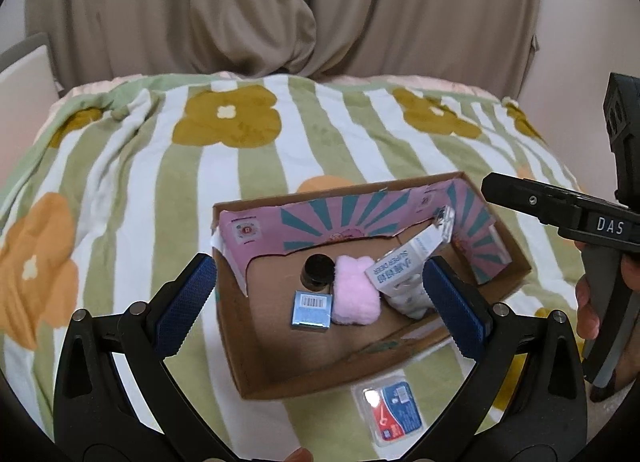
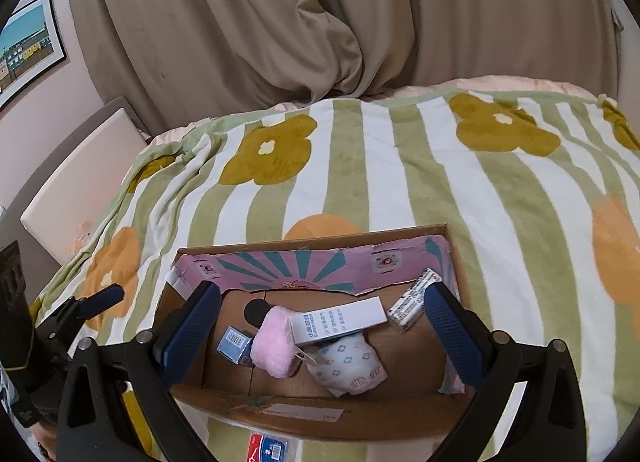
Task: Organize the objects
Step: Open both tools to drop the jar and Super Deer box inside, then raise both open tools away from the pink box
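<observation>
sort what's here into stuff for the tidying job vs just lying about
For the job: cardboard box, blue barcode box, pink puff, white carton, black jar, patterned pouch, packet outside the box.

Lying about: striped blanket, curtain, framed picture.

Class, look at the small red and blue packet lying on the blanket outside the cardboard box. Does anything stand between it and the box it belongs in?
Only the cardboard box's near wall separates the red and blue packet from the inside; it must be lifted over. Nothing else visible blocks it, and bare floor shows just behind that wall.
</observation>
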Demonstrator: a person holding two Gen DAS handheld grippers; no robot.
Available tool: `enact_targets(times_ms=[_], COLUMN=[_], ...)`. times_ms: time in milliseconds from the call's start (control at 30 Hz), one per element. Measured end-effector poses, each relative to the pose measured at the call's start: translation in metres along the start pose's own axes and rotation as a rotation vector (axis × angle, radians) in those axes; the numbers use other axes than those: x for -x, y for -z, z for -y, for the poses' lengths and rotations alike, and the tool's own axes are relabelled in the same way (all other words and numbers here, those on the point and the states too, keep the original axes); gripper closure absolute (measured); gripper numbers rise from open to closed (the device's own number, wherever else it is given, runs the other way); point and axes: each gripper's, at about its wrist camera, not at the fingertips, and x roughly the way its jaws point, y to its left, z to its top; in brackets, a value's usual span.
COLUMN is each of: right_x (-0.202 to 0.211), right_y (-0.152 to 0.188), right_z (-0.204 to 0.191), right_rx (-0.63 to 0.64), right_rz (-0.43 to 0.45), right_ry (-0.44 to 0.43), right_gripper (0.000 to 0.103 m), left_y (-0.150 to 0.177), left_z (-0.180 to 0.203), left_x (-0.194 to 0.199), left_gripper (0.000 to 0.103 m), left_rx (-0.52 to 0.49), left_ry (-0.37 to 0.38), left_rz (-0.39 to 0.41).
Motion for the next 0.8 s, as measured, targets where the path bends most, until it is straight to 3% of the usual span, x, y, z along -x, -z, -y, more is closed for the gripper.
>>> enact_targets(times_ms=[167,433,700,800], right_x=[0.029,0.088,0.130,0.141], right_y=[0.004,0.024,0.063,0.085], right_z=[-0.008,-0.034,-0.044,-0.048], right_rx=[0.022,0.125,0.154,0.187], right_rz=[0.046,0.142,0.182,0.190], right_ry=[-0.005,0.076,0.120,0.179], right_gripper=[0.002,0.002,0.002,0.002], left_y=[0.001,0.018,0.067,0.091], left_z=[0.009,0.024,0.034,0.037], left_x=[0.044,0.109,0.151,0.165], left_gripper=[0.000,0.000,0.000,0.000], left_rx=[-0.008,-0.032,-0.003,0.000], left_ry=[-0.010,-0.049,-0.062,-0.086], left_rz=[0.082,0.185,0.212,0.225])
